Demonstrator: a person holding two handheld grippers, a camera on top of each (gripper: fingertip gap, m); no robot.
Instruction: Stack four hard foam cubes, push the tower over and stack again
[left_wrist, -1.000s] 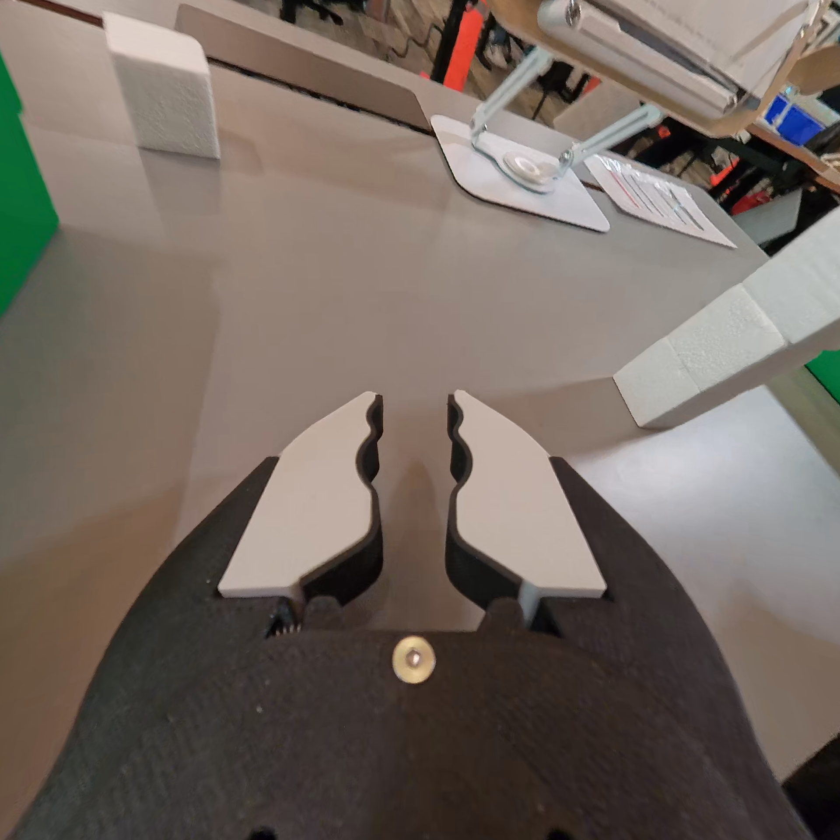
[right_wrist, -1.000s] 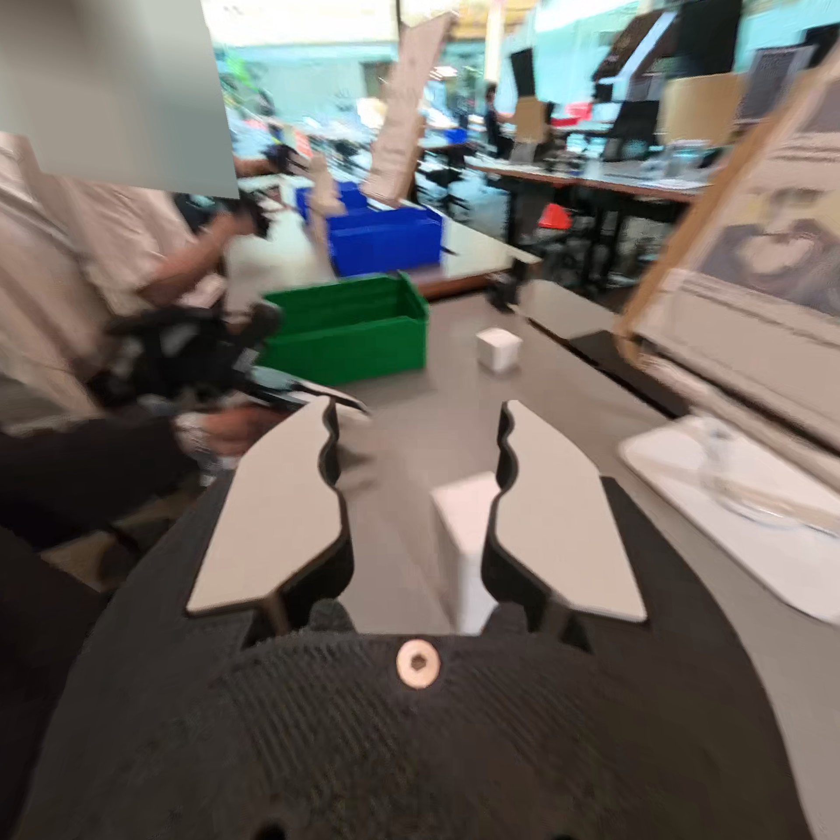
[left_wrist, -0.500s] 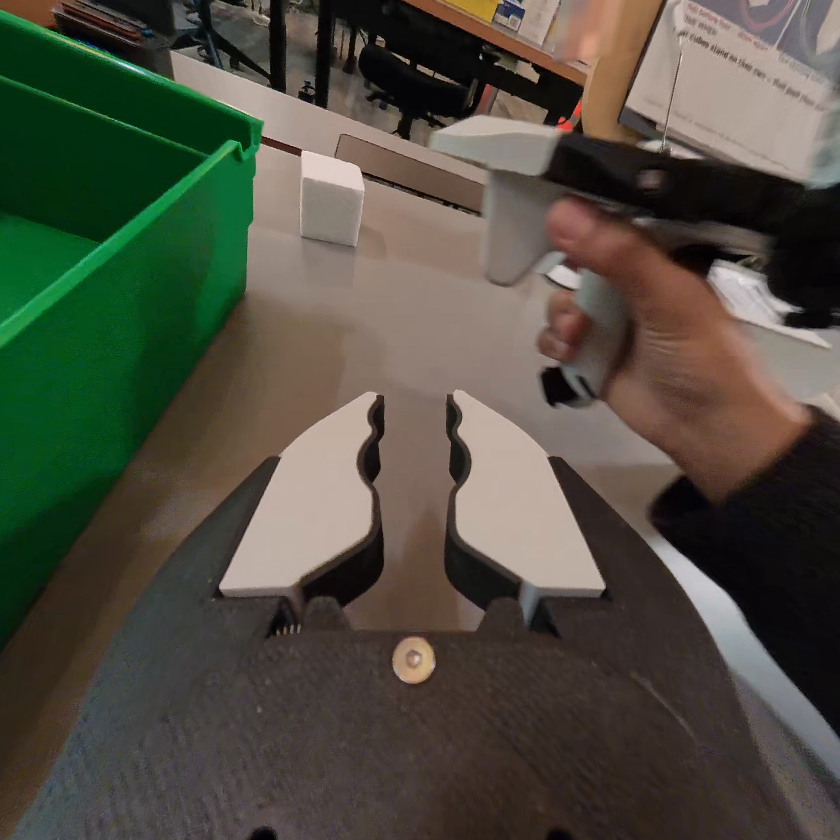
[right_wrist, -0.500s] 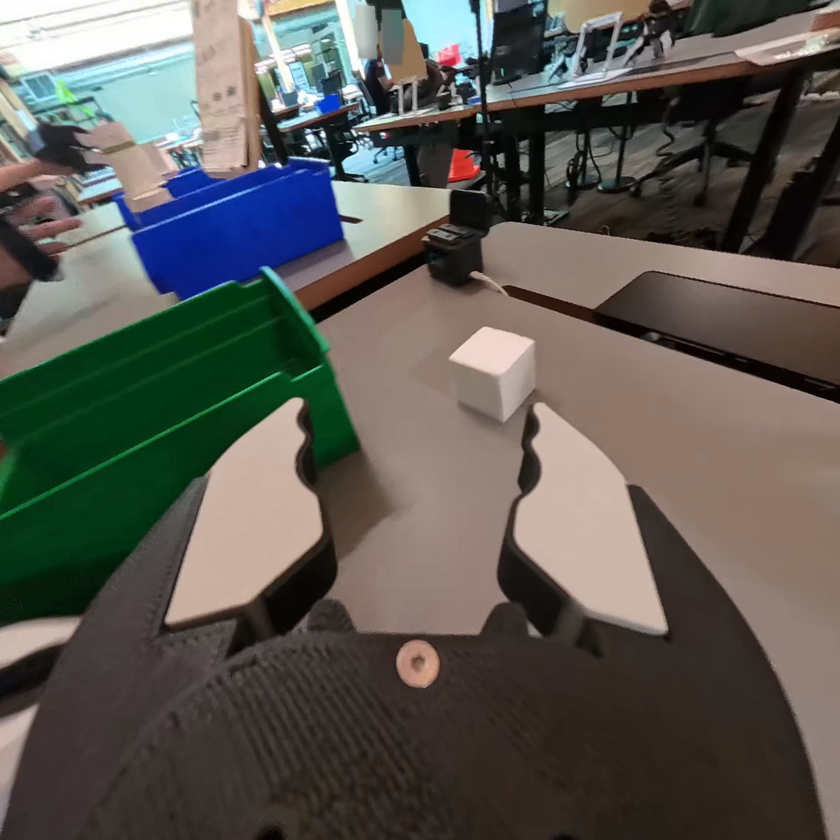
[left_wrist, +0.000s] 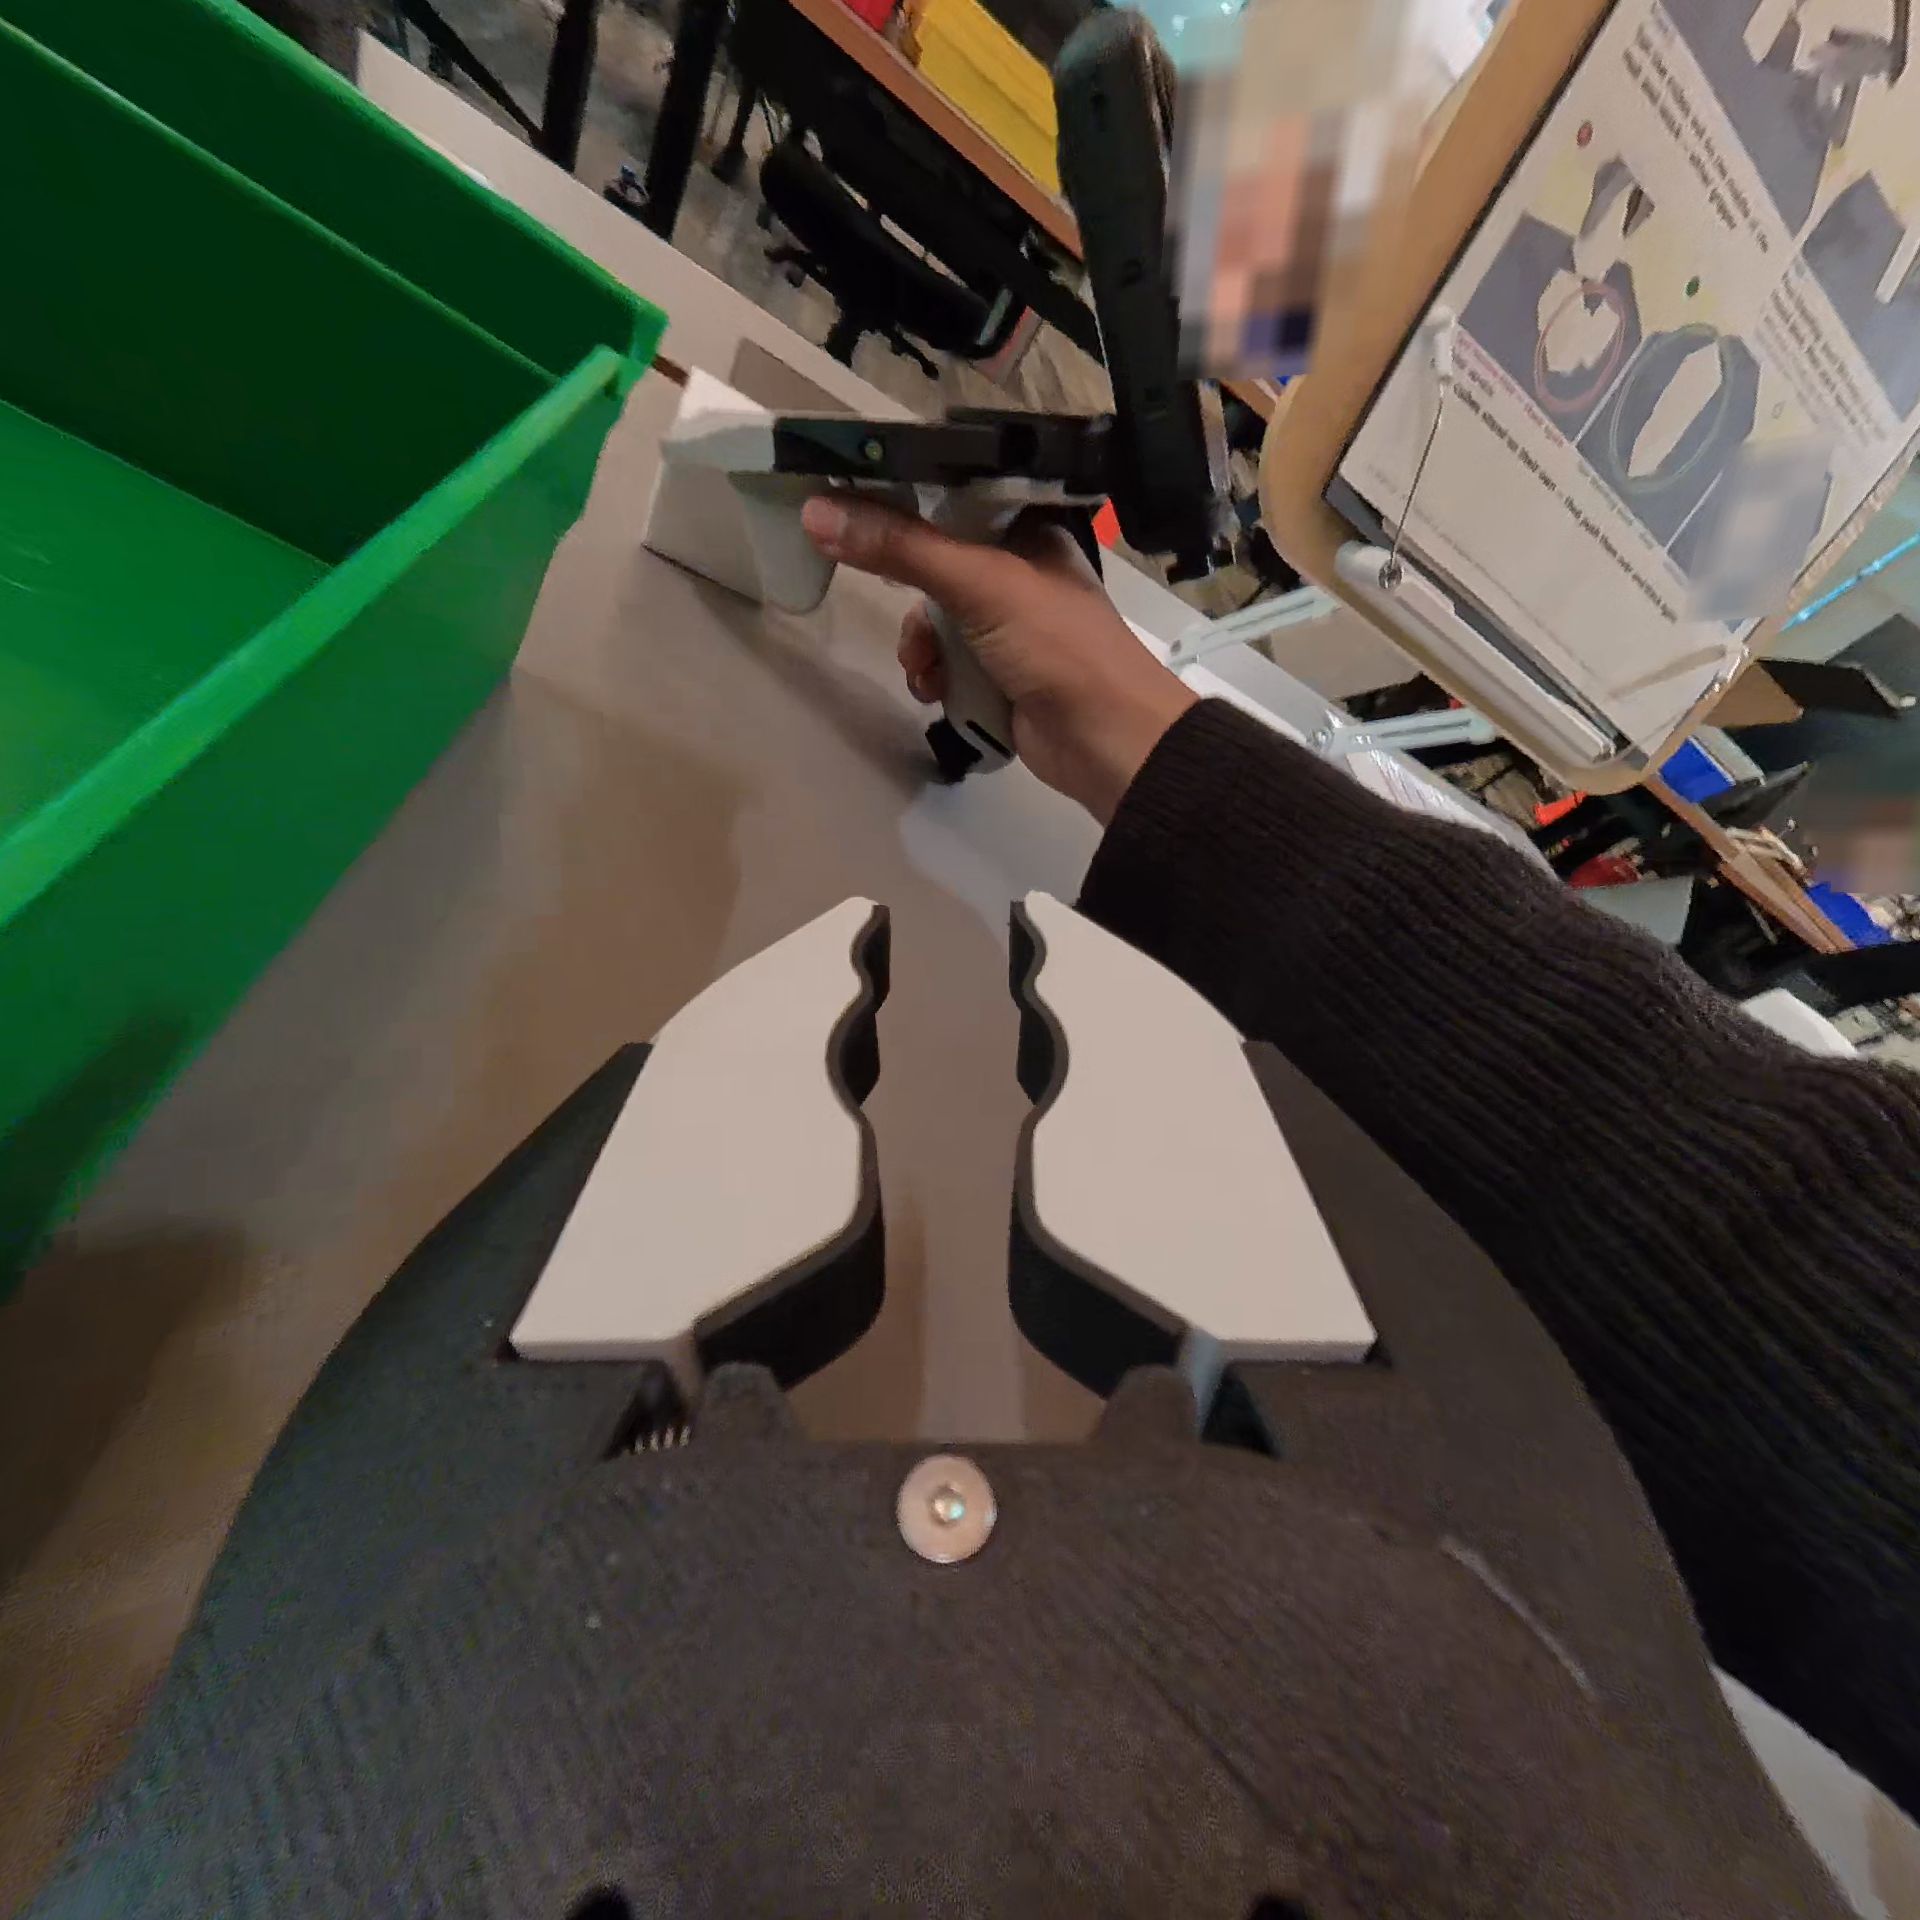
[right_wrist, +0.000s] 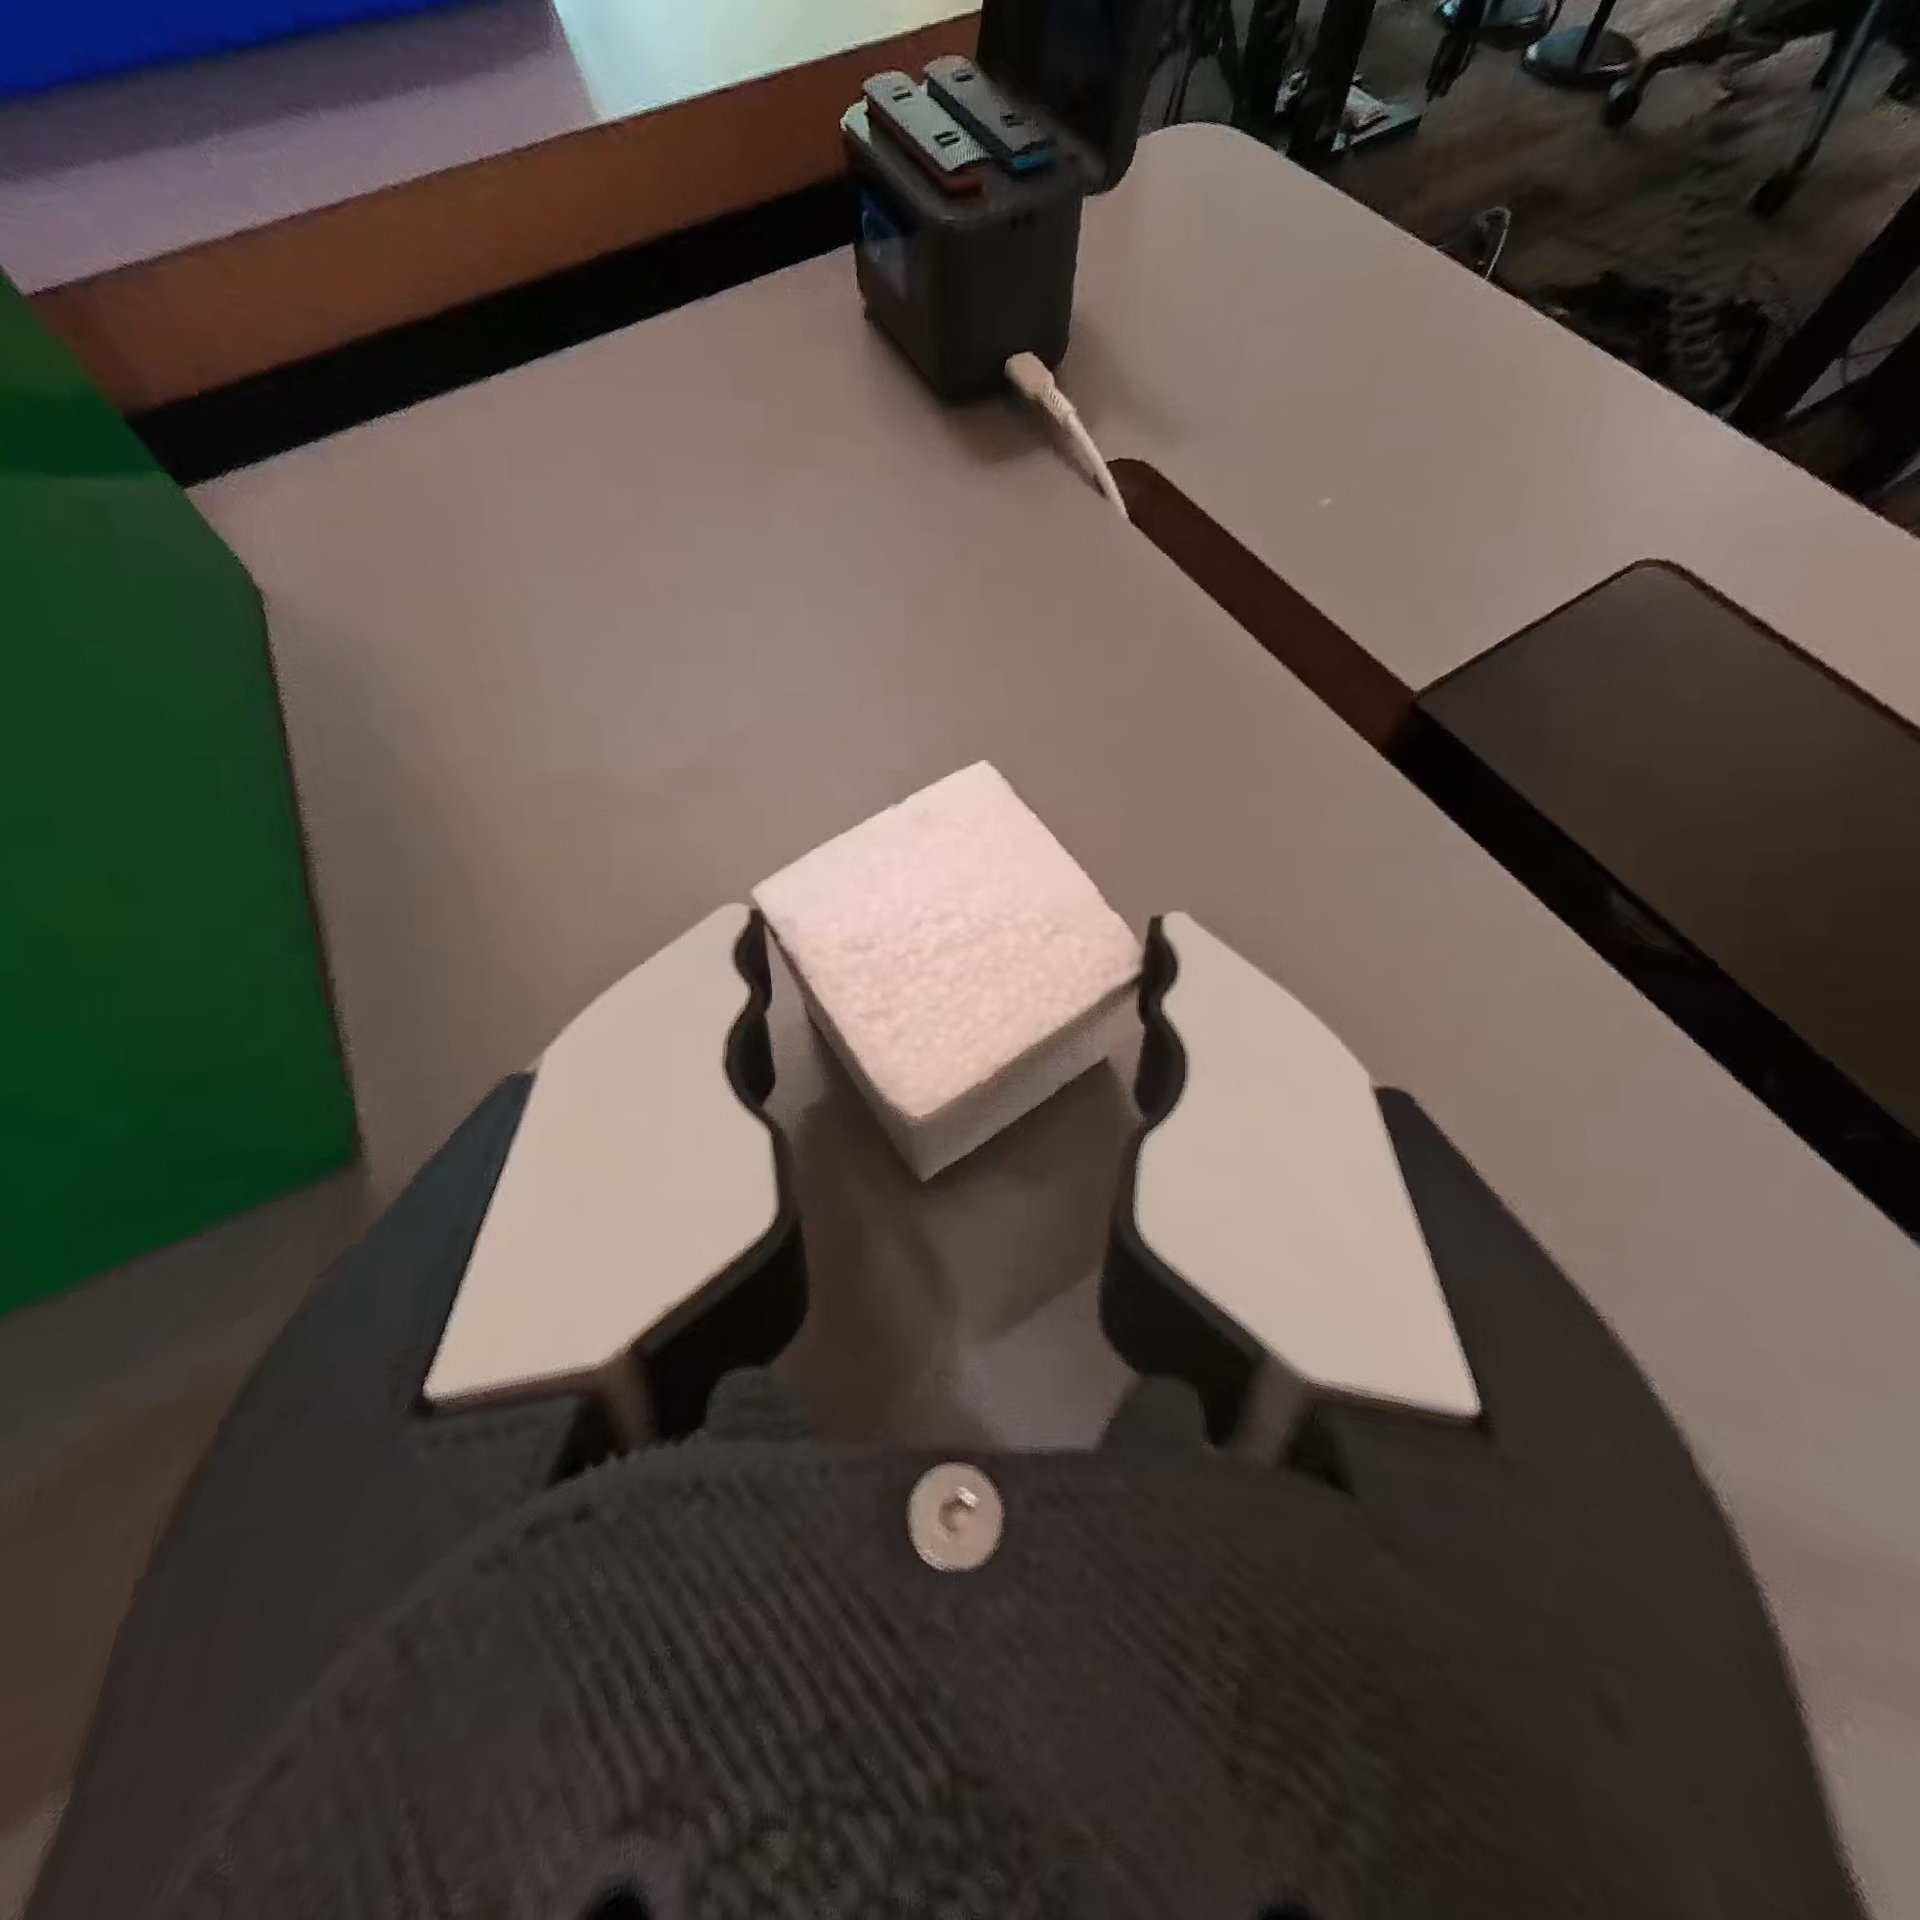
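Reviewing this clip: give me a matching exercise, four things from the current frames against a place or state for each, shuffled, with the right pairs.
Things:
1. white foam cube
2. green bin
3. left gripper
4. black charger box

Places or states:
A. at the table's far edge, white cable plugged in
B. over bare table, holding nothing
C. between the right gripper's open fingers
D. on the table's left side

Pairs: 1-C, 2-D, 3-B, 4-A

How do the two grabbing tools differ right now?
The right tool stands wide open around a white foam cube; the left tool shows only a narrow gap with nothing in it. The right is close to the green bin, the left farther back. Both share grey fingers.
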